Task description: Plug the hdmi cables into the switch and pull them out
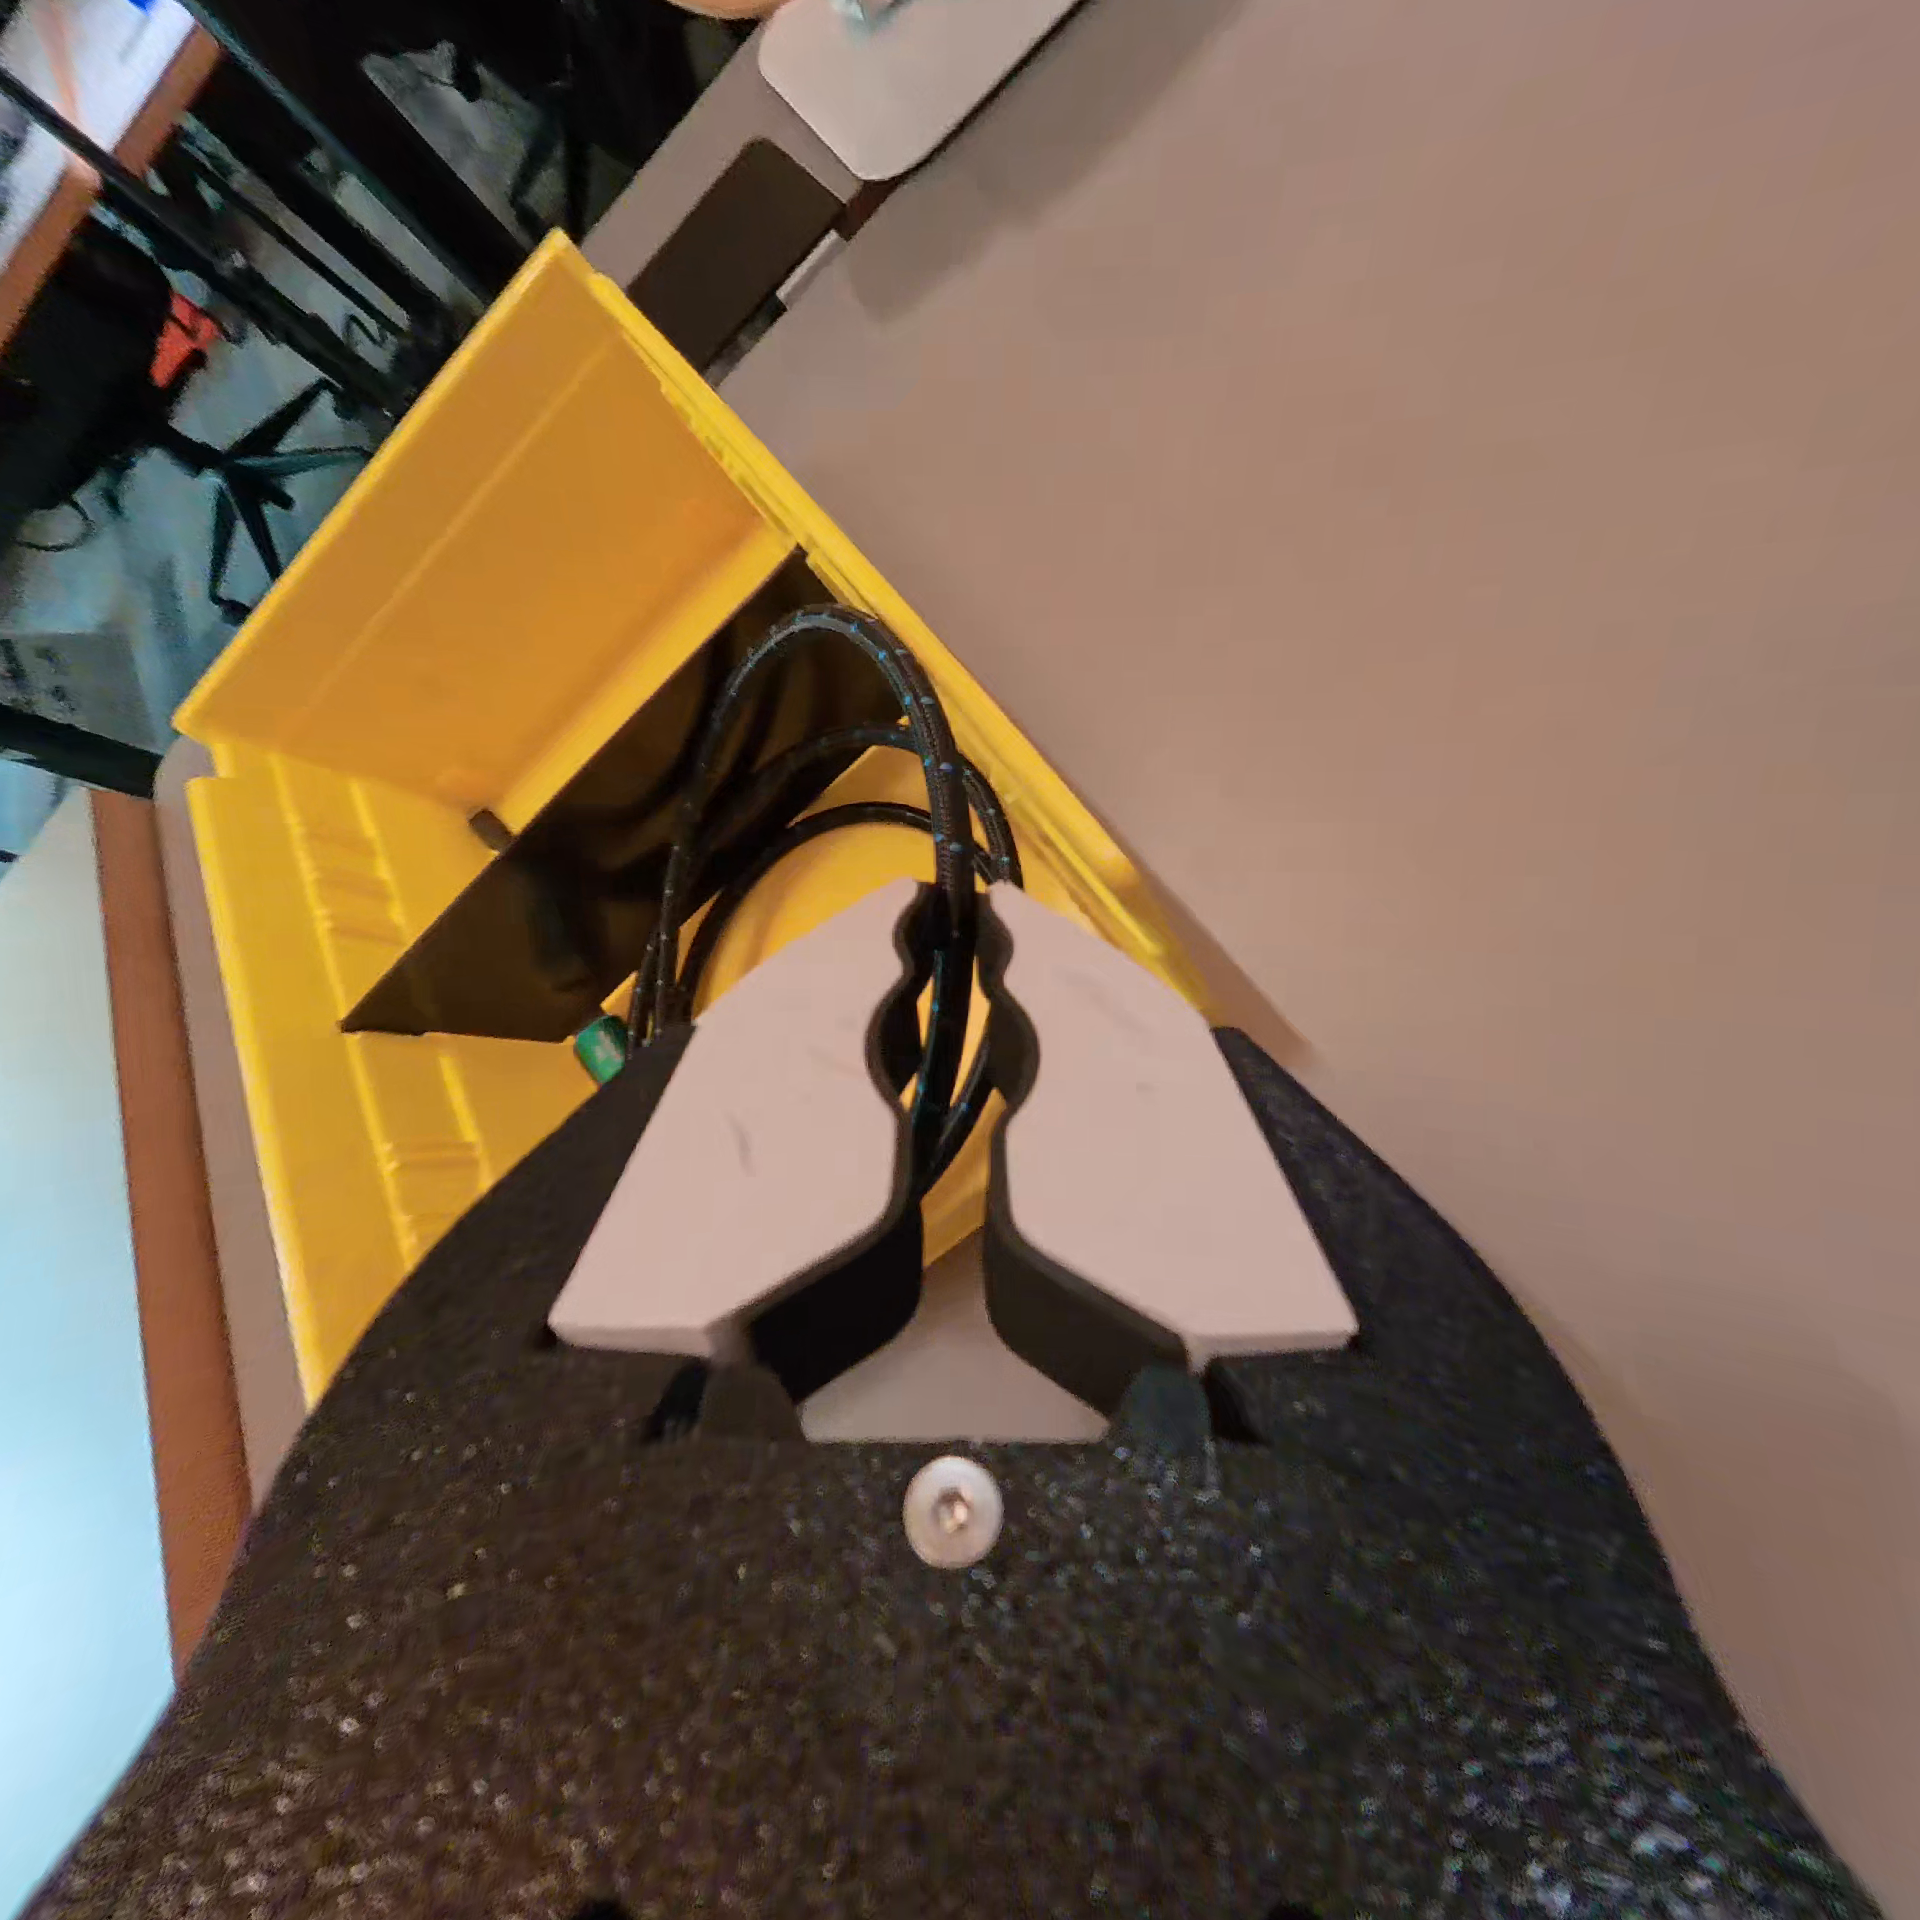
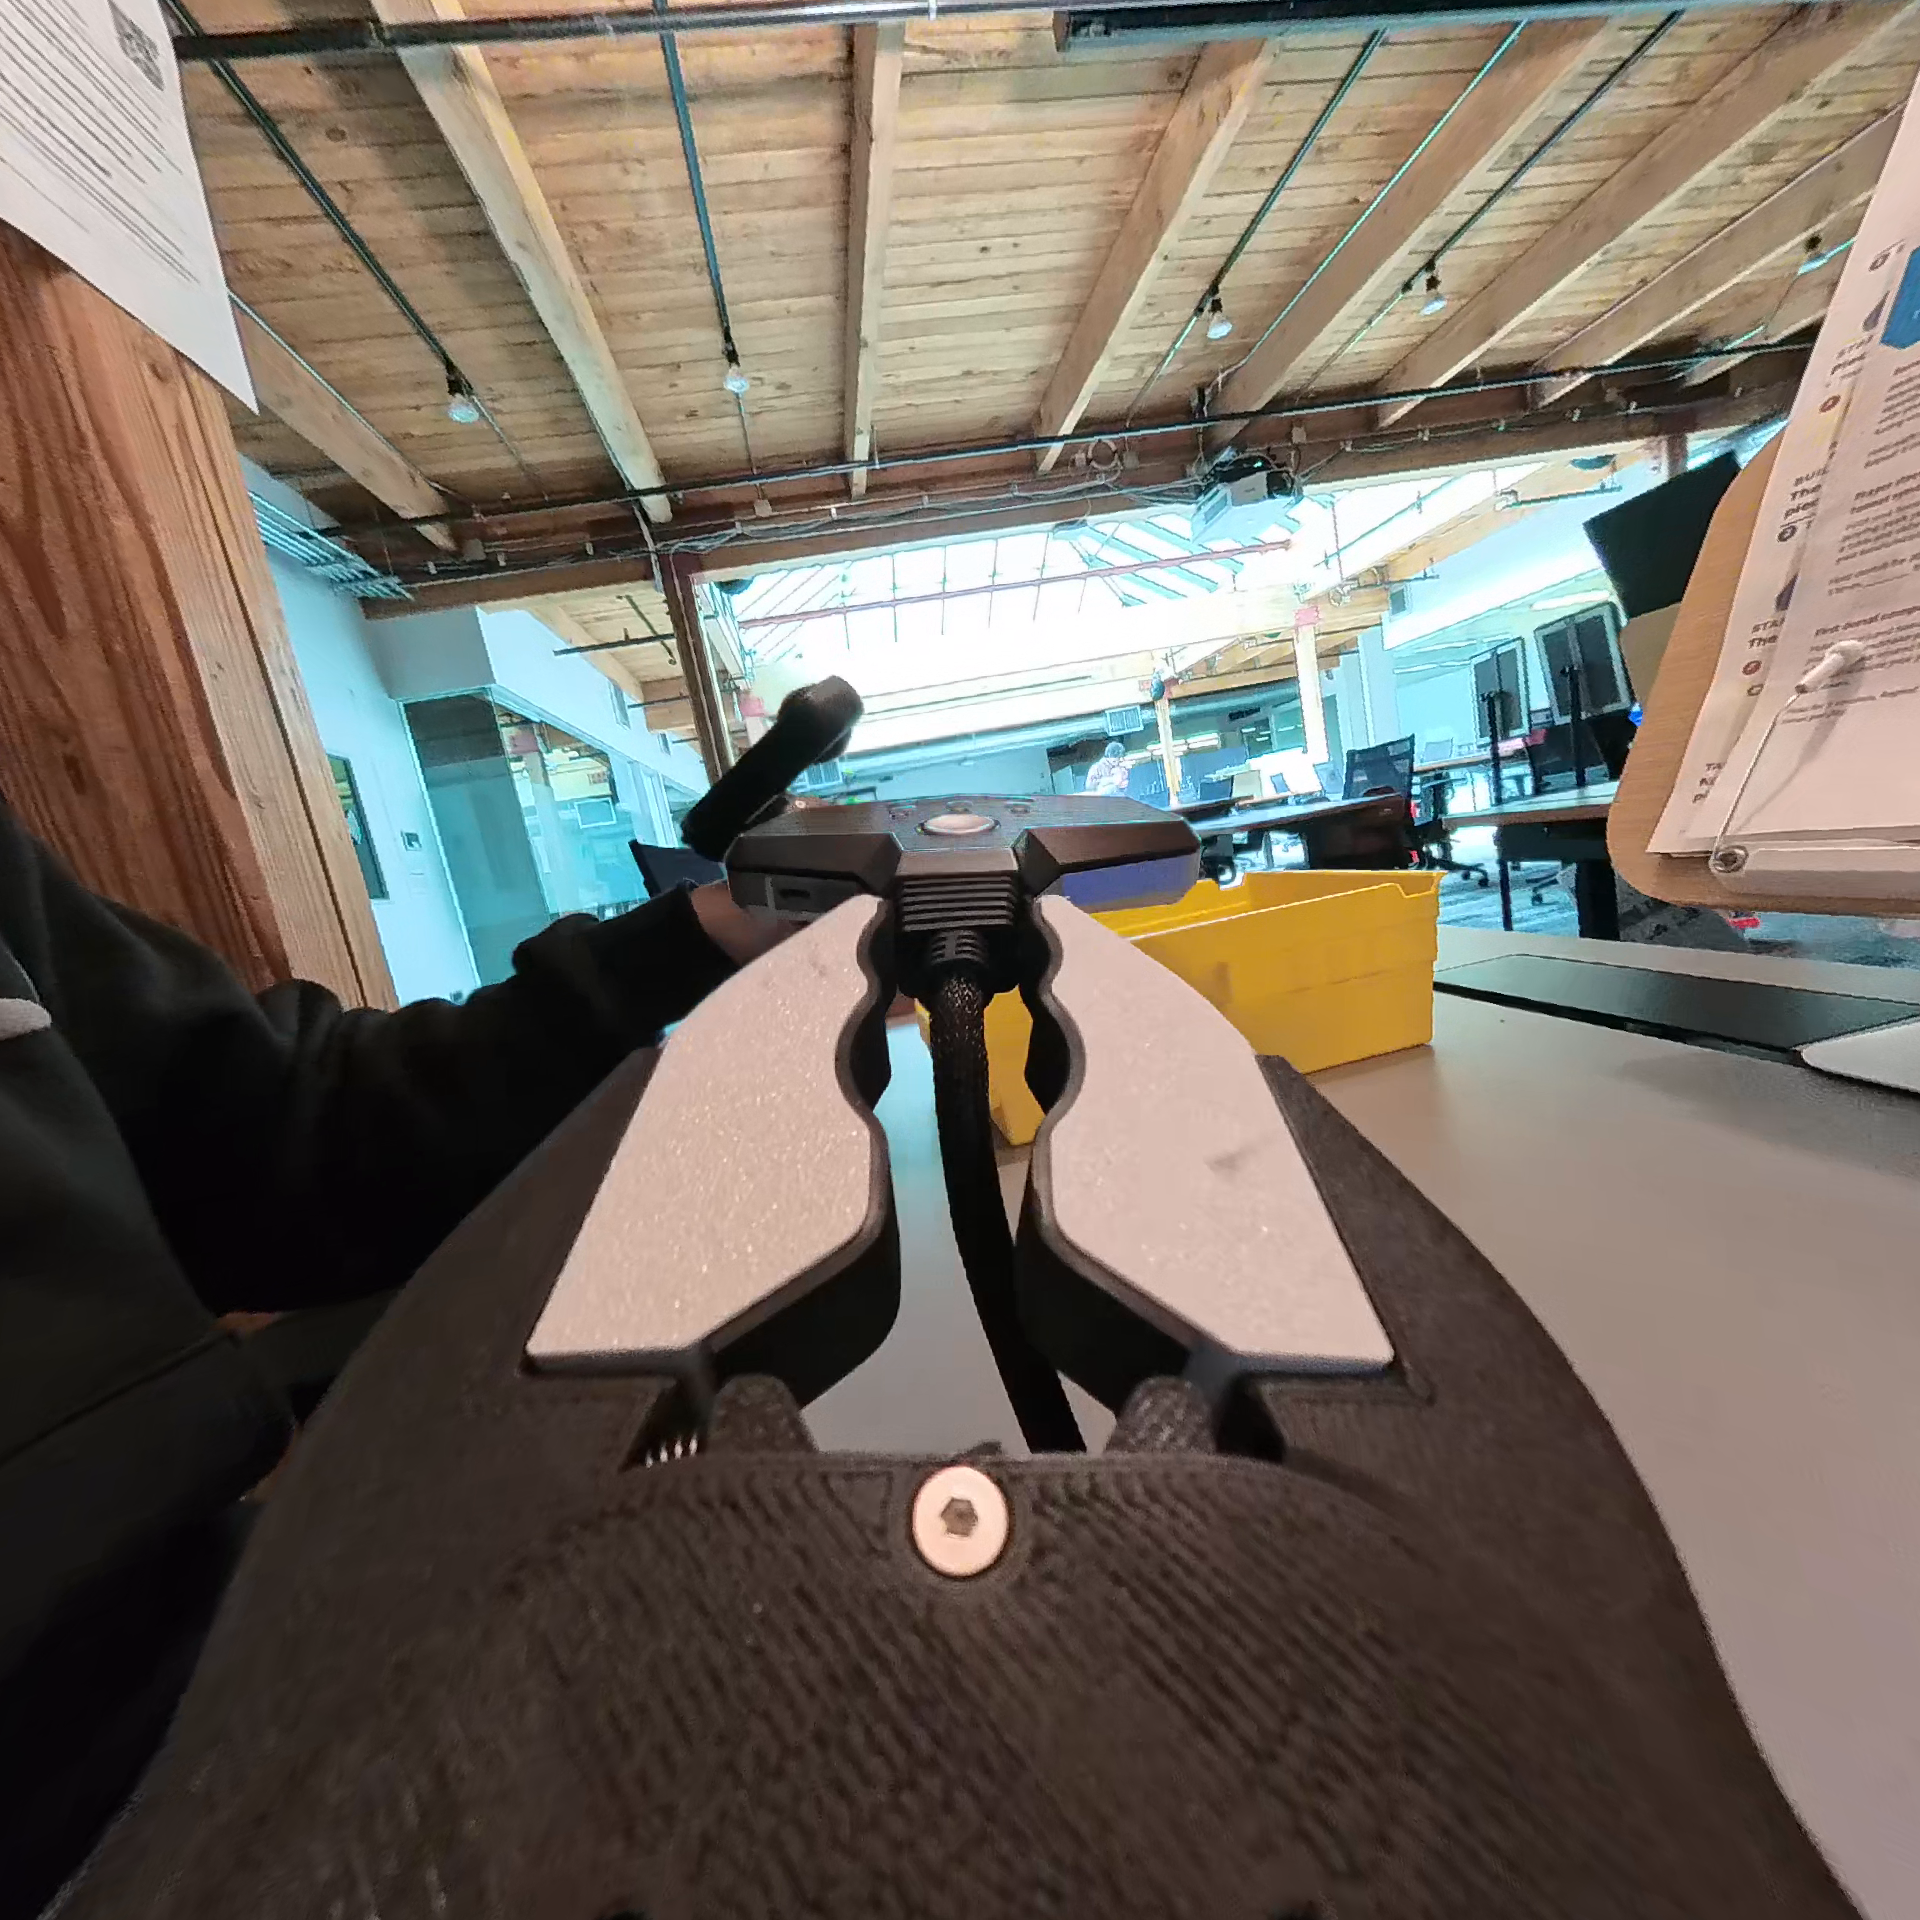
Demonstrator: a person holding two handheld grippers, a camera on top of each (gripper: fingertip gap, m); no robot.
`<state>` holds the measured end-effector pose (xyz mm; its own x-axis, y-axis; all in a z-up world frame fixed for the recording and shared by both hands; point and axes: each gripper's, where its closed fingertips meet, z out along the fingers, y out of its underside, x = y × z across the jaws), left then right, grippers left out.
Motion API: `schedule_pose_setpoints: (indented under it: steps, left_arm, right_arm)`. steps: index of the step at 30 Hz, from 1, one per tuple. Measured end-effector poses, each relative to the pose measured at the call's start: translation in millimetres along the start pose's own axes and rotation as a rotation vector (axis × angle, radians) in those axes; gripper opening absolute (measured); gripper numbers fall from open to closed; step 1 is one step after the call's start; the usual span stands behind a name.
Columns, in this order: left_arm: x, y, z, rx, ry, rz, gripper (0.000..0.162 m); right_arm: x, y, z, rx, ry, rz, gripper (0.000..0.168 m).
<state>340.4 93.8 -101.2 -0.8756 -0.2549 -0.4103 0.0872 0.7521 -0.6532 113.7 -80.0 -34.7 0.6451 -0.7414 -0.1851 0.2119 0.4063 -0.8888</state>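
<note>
In the left wrist view my left gripper (image 1: 956, 896) is shut on a bundle of black braided hdmi cables (image 1: 940, 831) with blue flecks. The cables loop up out of a yellow bin (image 1: 468, 582). A green-tipped connector (image 1: 600, 1047) lies by the left finger. In the right wrist view my right gripper (image 2: 956, 920) is shut on the ribbed plug (image 2: 954, 902) of a black braided hdmi cable (image 2: 971, 1143). The plug sits in the near side of the black switch (image 2: 961, 840), which is off the table. Another black cable end (image 2: 784, 764) sticks up from the switch's left.
A person's black sleeve (image 2: 436, 1049) reaches in from the left toward the switch. The yellow bin (image 2: 1288, 966) stands on the grey table (image 2: 1662, 1299) behind the switch. A laptop (image 2: 1704, 1003) and a clipboard with papers (image 2: 1808, 644) are at the right. A wooden post (image 2: 114, 644) is at the left.
</note>
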Motion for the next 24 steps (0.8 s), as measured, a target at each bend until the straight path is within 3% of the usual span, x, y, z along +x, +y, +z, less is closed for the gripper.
schedule_pose_setpoints:
  steps: [3, 6, 12, 15, 18, 21, 24]
  left_arm:
    - [-7, -5, -4, 0.002, -0.028, -0.009, 0.008]
    - [-33, -25, -26, 0.093, -0.182, -0.011, 0.006]
    - [-58, -81, -93, 0.389, -0.382, 0.018, 0.006]
    - [-14, -123, -123, 0.634, -0.251, 0.175, 0.007]
    - [50, -136, -127, 0.735, -0.078, 0.437, 0.006]
    - [104, -123, -105, 0.721, -0.008, 0.677, 0.006]
    - [170, -92, -82, 0.713, 0.194, 0.818, 0.006]
  right_arm:
    - [1, -2, -2, 0.015, 0.002, 0.009, 0.022]
    - [0, -1, -2, 0.012, 0.000, 0.007, 0.022]
    - [0, -3, -3, 0.025, 0.000, 0.002, 0.022]
    - [-2, -12, -8, 0.072, -0.012, -0.010, 0.022]
    - [-3, -39, -23, 0.220, -0.017, -0.036, 0.022]
    - [-1, -59, -40, 0.331, -0.014, -0.027, 0.022]
    - [1, -57, -43, 0.300, 0.011, -0.069, 0.022]
